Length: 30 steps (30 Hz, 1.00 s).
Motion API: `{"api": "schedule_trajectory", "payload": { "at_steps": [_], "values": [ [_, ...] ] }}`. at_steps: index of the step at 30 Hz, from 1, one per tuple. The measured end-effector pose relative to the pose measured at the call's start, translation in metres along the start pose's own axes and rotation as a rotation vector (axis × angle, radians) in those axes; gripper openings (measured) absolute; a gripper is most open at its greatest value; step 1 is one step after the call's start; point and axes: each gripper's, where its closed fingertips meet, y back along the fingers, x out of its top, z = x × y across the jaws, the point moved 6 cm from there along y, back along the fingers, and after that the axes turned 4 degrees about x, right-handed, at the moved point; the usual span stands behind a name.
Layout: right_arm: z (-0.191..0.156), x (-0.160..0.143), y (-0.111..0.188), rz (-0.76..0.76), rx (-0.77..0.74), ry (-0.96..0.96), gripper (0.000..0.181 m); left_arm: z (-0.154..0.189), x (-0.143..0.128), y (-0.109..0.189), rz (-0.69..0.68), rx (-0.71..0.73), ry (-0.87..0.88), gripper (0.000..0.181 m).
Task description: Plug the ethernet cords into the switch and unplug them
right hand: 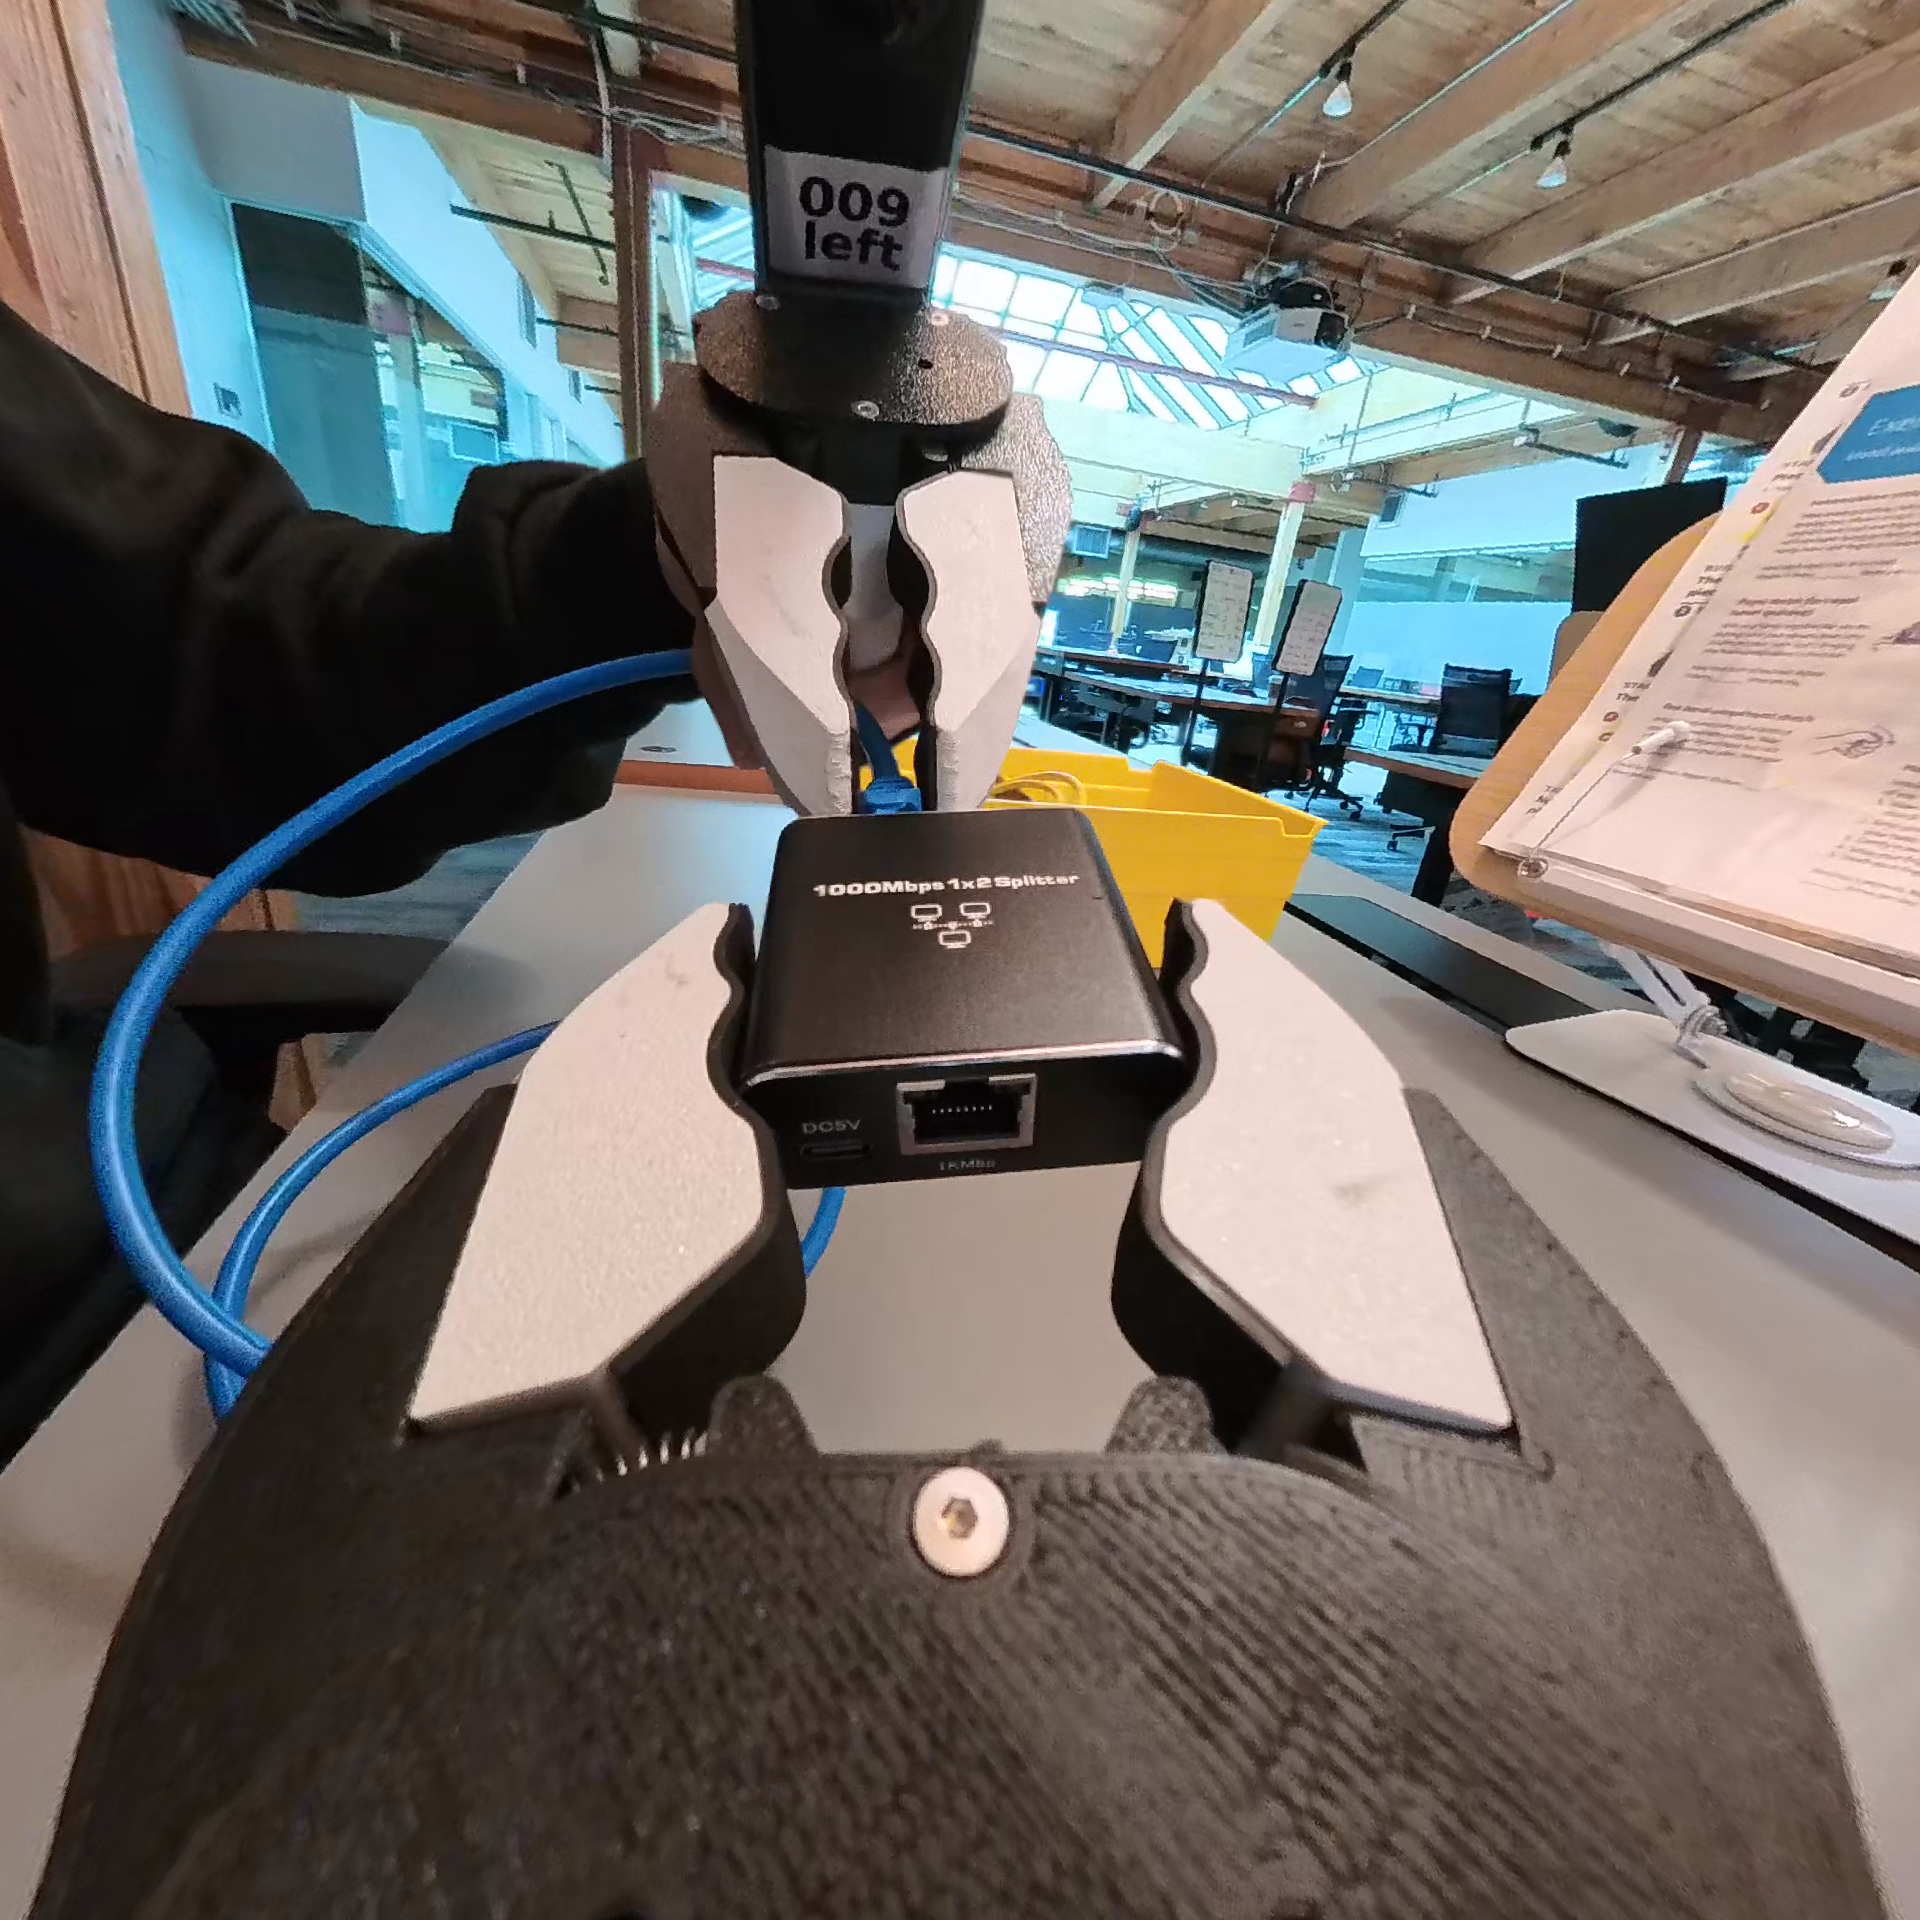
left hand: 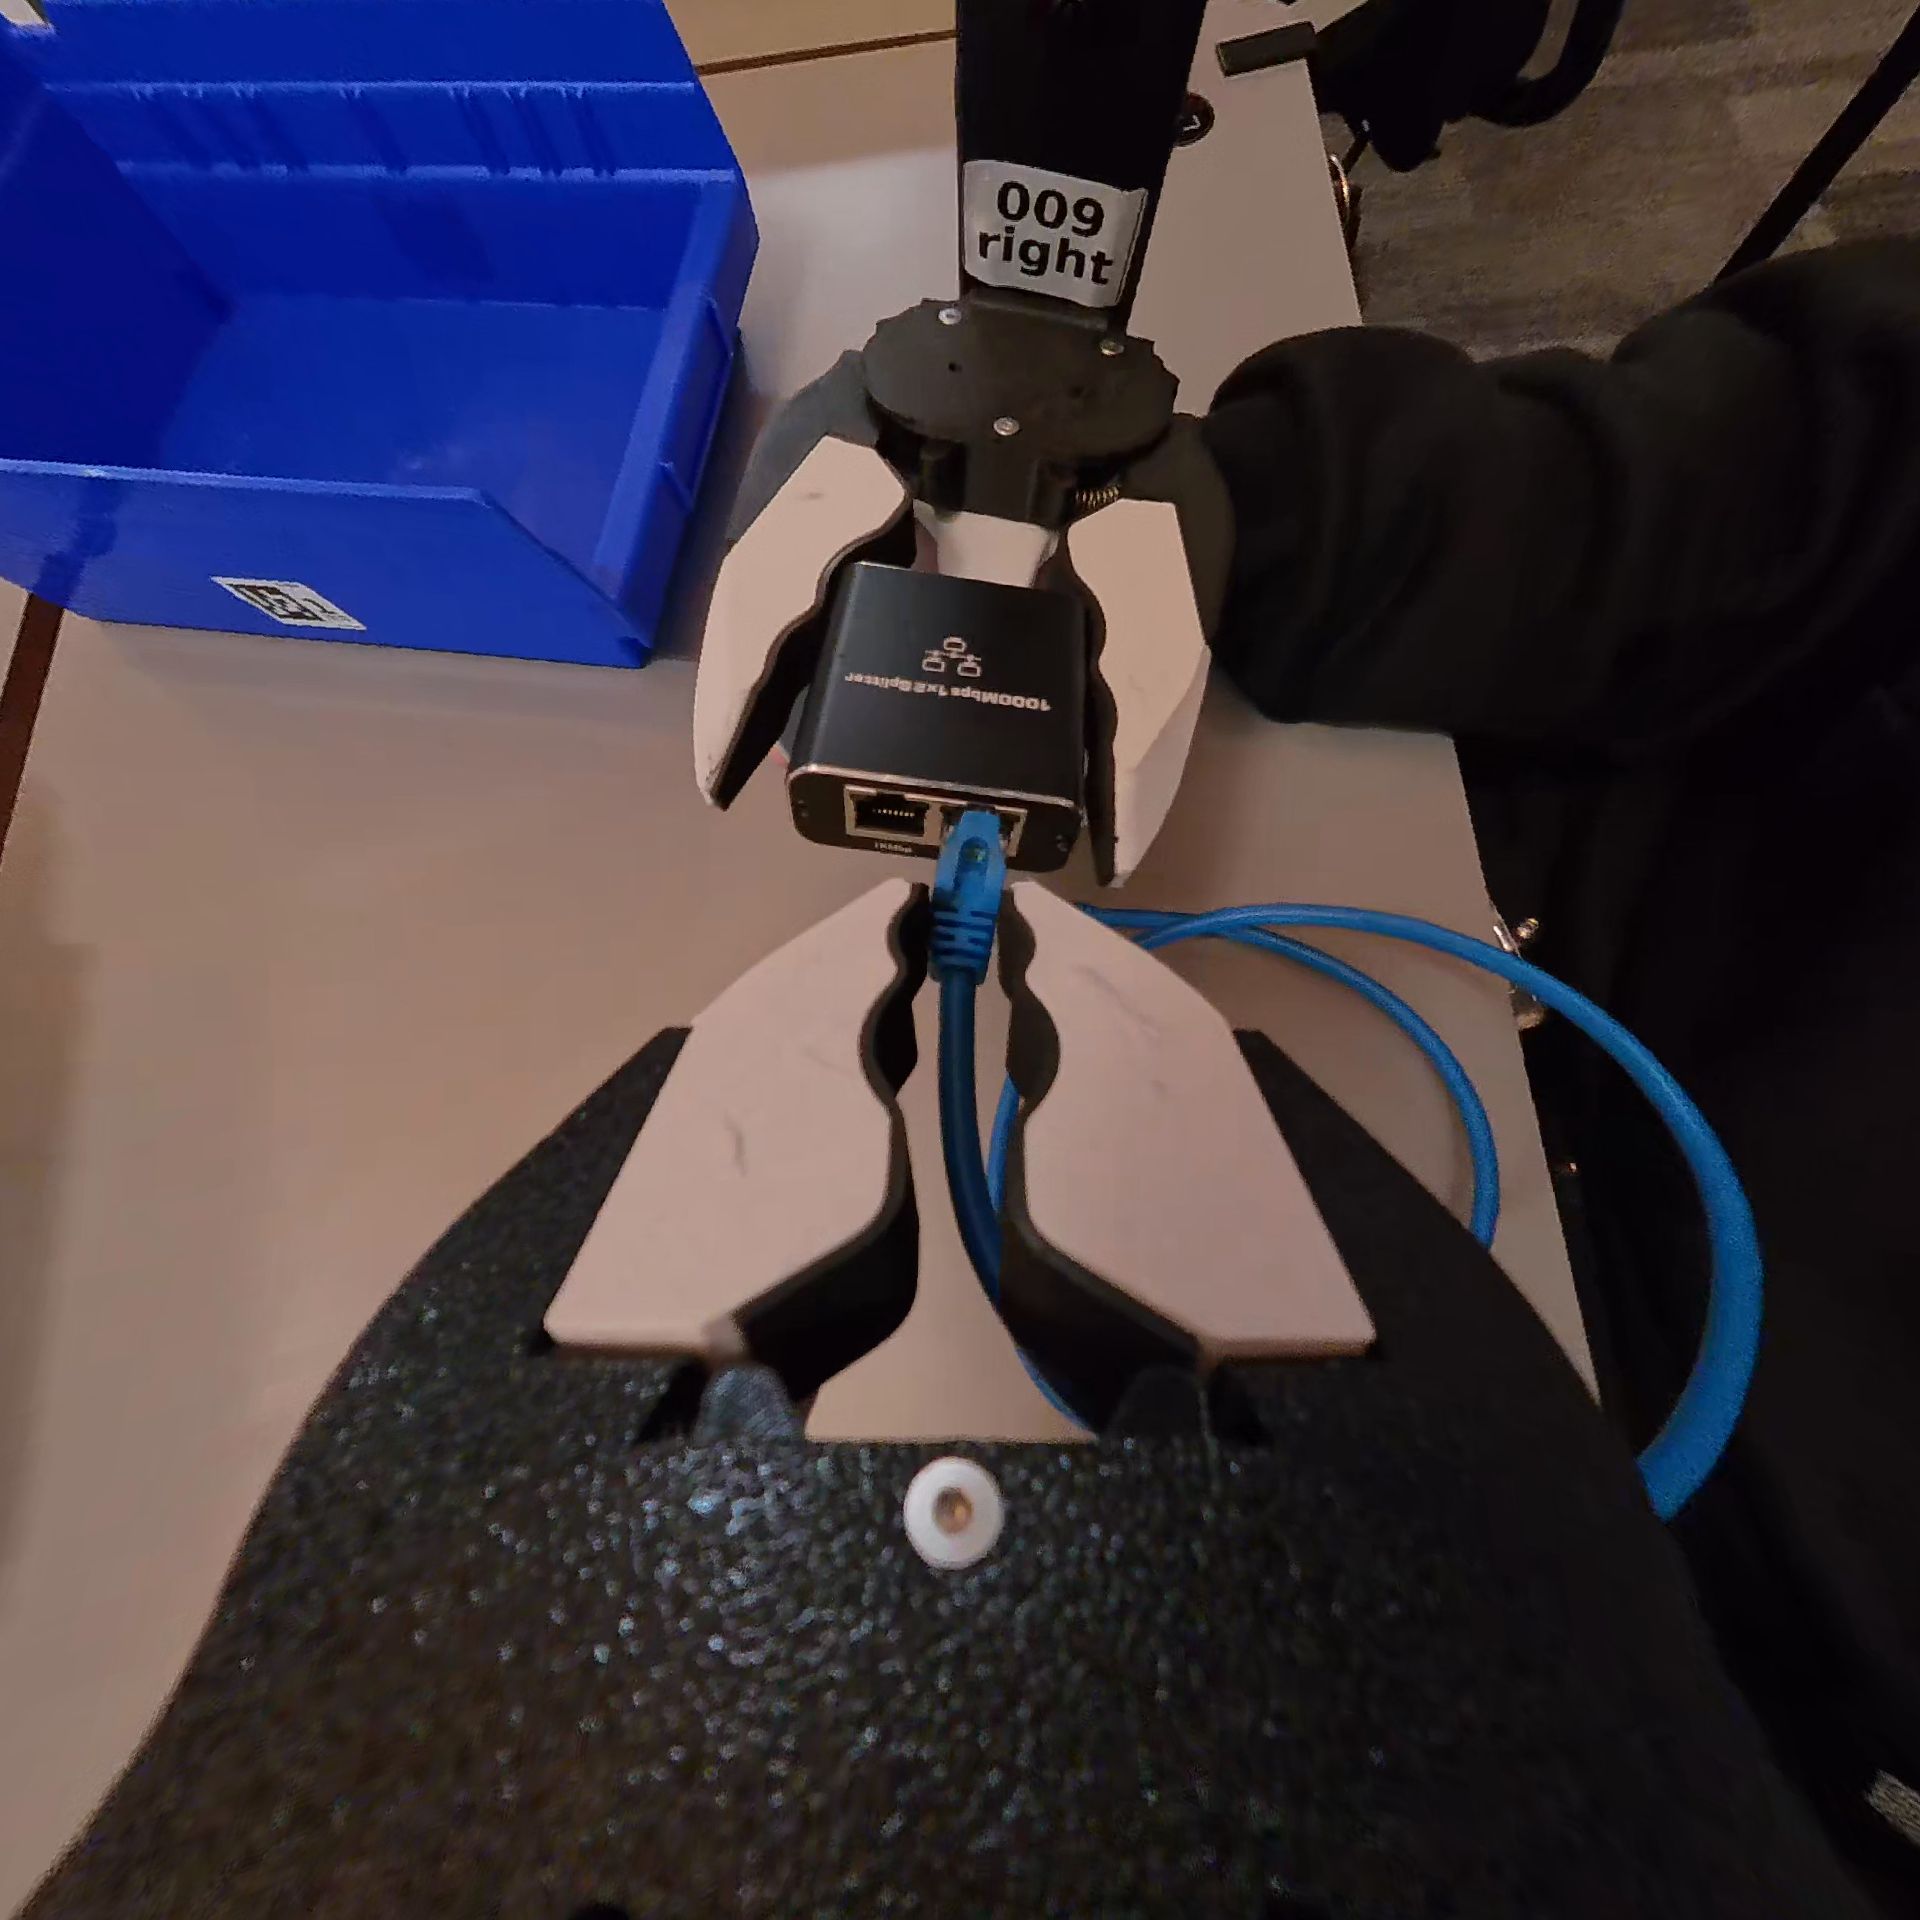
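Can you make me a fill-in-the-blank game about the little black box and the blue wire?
1. The right gripper holds the black ____ between its jaws.
2. The cord in the left gripper is coloured ____.
3. The empty bin on the table is ____.
4. The bin behind the box is ____.

Missing words: switch; blue; blue; yellow

Blue bin point(left hand: 343, 343): on the table, far left in the left wrist view; inner dividers, a small white sticker on its front wall.
Table point(left hand: 312, 935): pale, matte top.
Yellow bin point(right hand: 1195, 831): on the table in the right wrist view; something yellowish inside, too hidden to tell.
Document stand point(right hand: 1621, 935): wooden board on a white base at far right, tilted back.
Pages point(right hand: 1766, 644): printed sheets on the stand.
Sleeve point(left hand: 1558, 540): black.
Background: desks, office chairs, wooden beam ceiling.
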Motion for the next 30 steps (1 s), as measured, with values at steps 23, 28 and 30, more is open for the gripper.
{"api": "schedule_trajectory", "payload": {
  "at_steps": [23,28,30],
  "values": [
    [0.012,-0.011,0.006,-0.107,-0.109,0.007,0.074,-0.03,-0.046,0.099,0.161,0.394,0.085,0.035],
    [0.011,-0.015,0.002,-0.139,-0.104,0.013,0.074,-0.068,-0.148,0.171,-0.254,0.653,0.028,0.03],
    [0.01,-0.016,0.001,-0.145,-0.09,0.012,0.075,-0.074,-0.193,0.177,-0.454,0.672,-0.088,0.031]
  ]
}}
